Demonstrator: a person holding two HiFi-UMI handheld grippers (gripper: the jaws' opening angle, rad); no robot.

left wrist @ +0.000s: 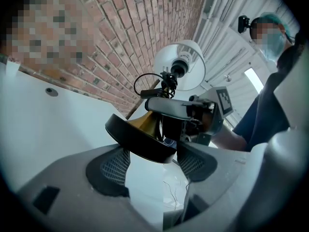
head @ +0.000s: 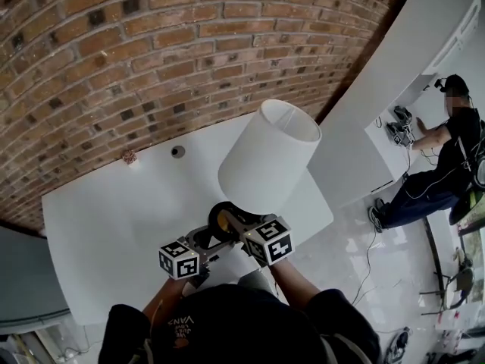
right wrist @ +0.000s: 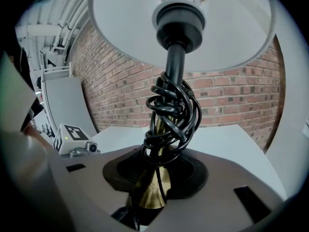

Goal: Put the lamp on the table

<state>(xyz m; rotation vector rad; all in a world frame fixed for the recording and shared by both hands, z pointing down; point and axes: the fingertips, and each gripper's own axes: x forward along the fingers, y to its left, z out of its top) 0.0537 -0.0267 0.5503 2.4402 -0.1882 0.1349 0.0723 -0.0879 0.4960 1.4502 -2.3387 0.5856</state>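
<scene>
The lamp has a white shade [head: 269, 158], a brass stem [right wrist: 153, 190] wound with a coiled black cord [right wrist: 171, 112], and a round black base [left wrist: 140, 139]. Both grippers hold it tilted above the near part of the white table [head: 114, 218]. My left gripper [head: 206, 243] has the base's rim between its ribbed pads [left wrist: 115, 167]. My right gripper [head: 241, 230] is closed round the brass cone low on the stem, its jaws standing wide. In the left gripper view the right gripper [left wrist: 193, 112] reaches in across the stem. The underside of the base is hidden.
A brick wall [head: 151, 51] runs behind the table. On the tabletop near the wall are a round cable hole [head: 177, 151] and a small pinkish object [head: 129, 157]. At the far right a person [head: 443, 158] works at a white counter [head: 386, 139].
</scene>
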